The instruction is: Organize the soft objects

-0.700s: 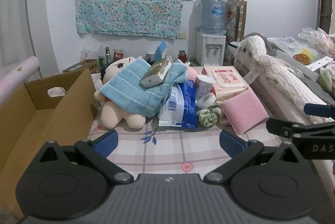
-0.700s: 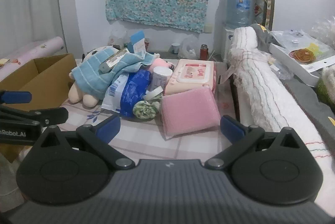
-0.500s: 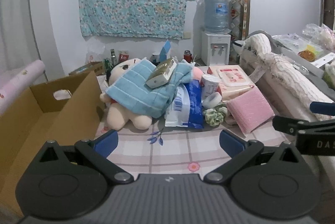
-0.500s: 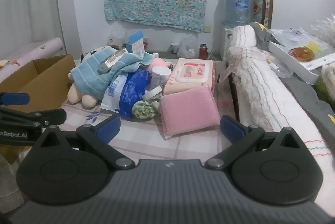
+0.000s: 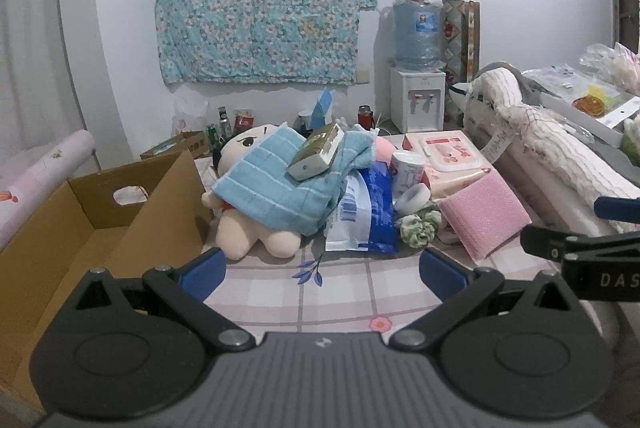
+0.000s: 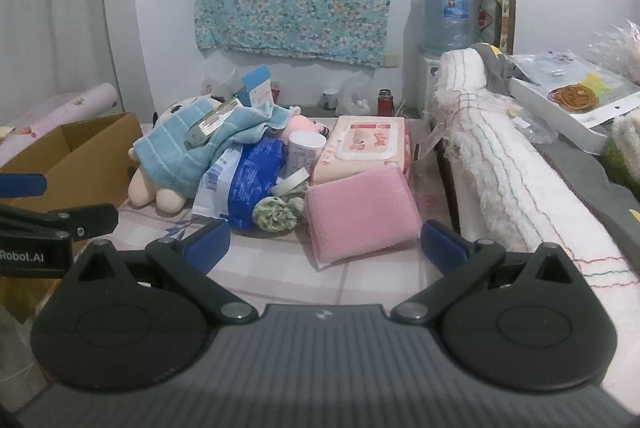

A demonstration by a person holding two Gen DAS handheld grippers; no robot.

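Observation:
A plush doll (image 5: 244, 232) (image 6: 160, 187) lies on the checked tablecloth under a blue towel (image 5: 276, 183) (image 6: 180, 151), with a small green packet (image 5: 318, 149) on top. Beside them sit a blue-white bag (image 5: 364, 216) (image 6: 244, 183), a green scrunchie (image 5: 418, 228) (image 6: 278, 211), a pink sponge pad (image 5: 486, 218) (image 6: 362, 216), a tape roll (image 5: 412, 197), a cup (image 6: 306, 147) and a wipes pack (image 5: 446, 153) (image 6: 366, 143). My left gripper (image 5: 322, 270) and right gripper (image 6: 326, 242) both stand open, short of the pile, nothing between their fingers.
An open cardboard box (image 5: 68, 228) (image 6: 80, 147) stands left of the pile. A rolled white blanket (image 5: 552, 143) (image 6: 496, 155) runs along the right side. A water dispenser (image 5: 416, 67) and bottles stand by the back wall. The right gripper's fingers (image 5: 560, 244) show at the left view's right edge.
Both views have shifted slightly; in the left wrist view the pile sits lower and a bit to the right. Both grippers stay open and nothing on the table has moved.

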